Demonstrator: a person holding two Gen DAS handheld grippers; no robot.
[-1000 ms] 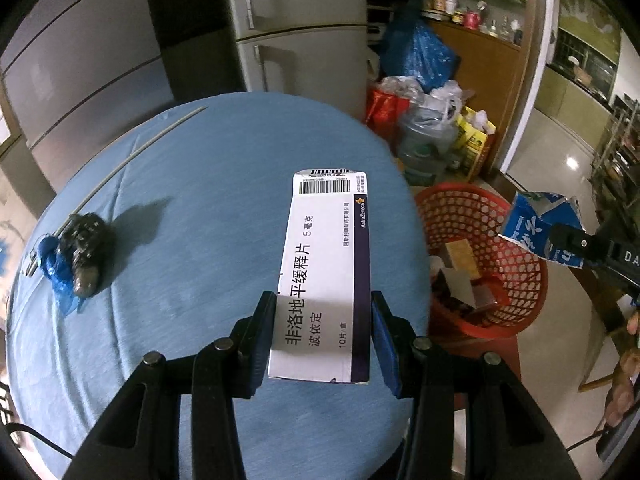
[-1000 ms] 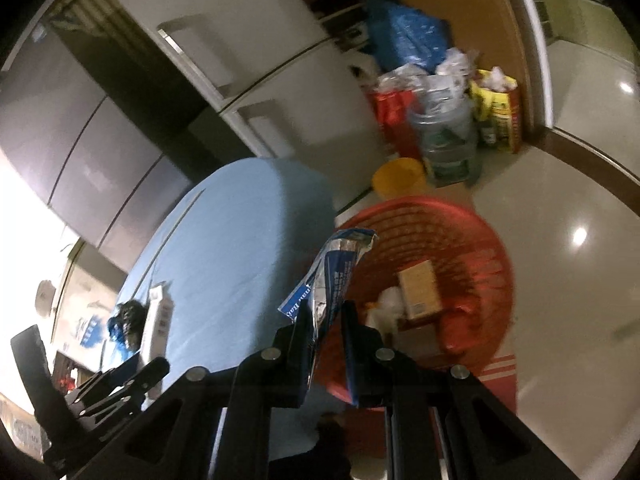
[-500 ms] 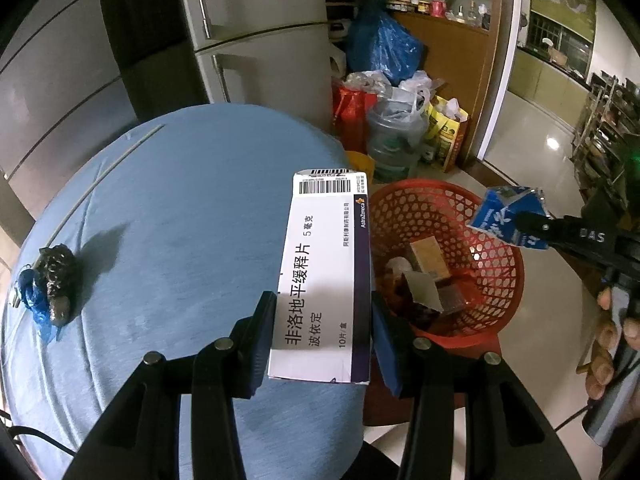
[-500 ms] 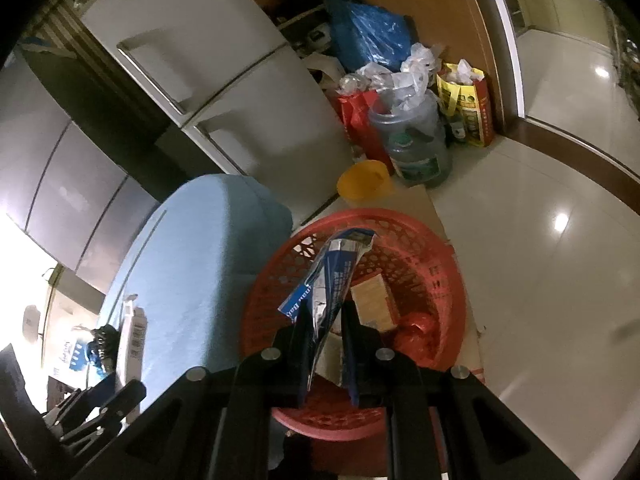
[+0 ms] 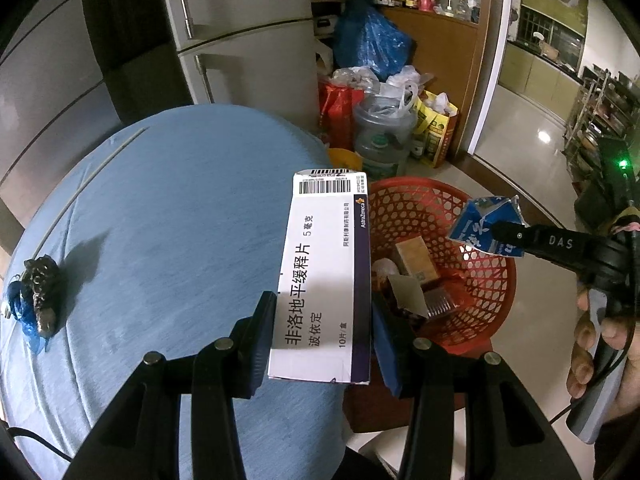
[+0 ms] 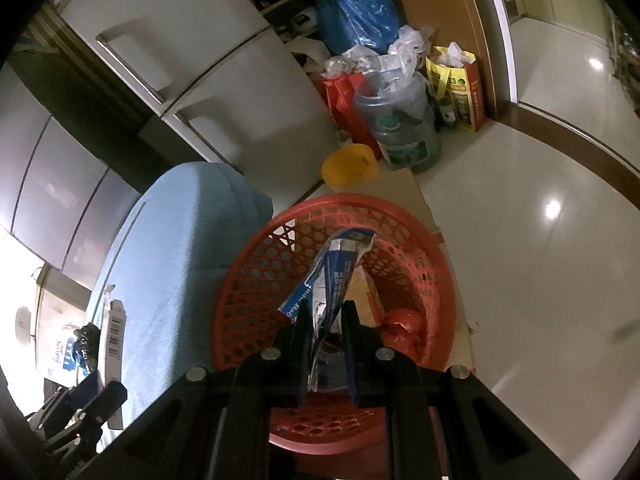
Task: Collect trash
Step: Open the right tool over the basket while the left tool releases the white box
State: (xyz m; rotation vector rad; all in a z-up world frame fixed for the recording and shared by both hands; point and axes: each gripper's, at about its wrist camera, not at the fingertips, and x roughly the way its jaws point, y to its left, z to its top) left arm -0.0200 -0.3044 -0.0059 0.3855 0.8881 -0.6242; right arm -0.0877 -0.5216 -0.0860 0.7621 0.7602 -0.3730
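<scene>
Red basket: I see a red mesh basket (image 5: 486,280) on the floor just beside the round surface; it holds a tan box (image 5: 416,255), torn card and a red crumpled wrapper (image 6: 404,326).
Blue surface: a blue cloth covers the surface (image 5: 168,240); at its left edge lies a dark lumpy thing on a blue scrap (image 5: 38,300).
Left gripper: my left gripper (image 5: 324,332) has its jaws clamped on the sides of a white medicine box (image 5: 326,276) with a purple stripe, a barcode and black Chinese print.
Medicine box, place: it sticks forward over the right edge of the surface, its far end beside the basket rim.
Right gripper: my right gripper (image 6: 326,350) has its jaws pressed tight on a flattened blue and white carton (image 6: 334,280).
Carton, place: in the right wrist view it hangs directly over the basket's opening; in the left wrist view it shows at the right above the basket's far rim, with a hand (image 5: 600,344) on the grip.
Change, left: a second ago the box lay wholly over the cloth; now the basket sits beside it and the dark lump has slid to the frame's left edge.
Change, right: a second ago the carton was over the surface's edge with the basket to its right; now the basket fills the view beneath it and looks nearer.
Grips: both unchanged across the frames.
Background: a pale fridge (image 5: 240,40), a blue bag (image 5: 370,44), a water jug (image 5: 382,136) and a yellow tub (image 6: 350,166).
</scene>
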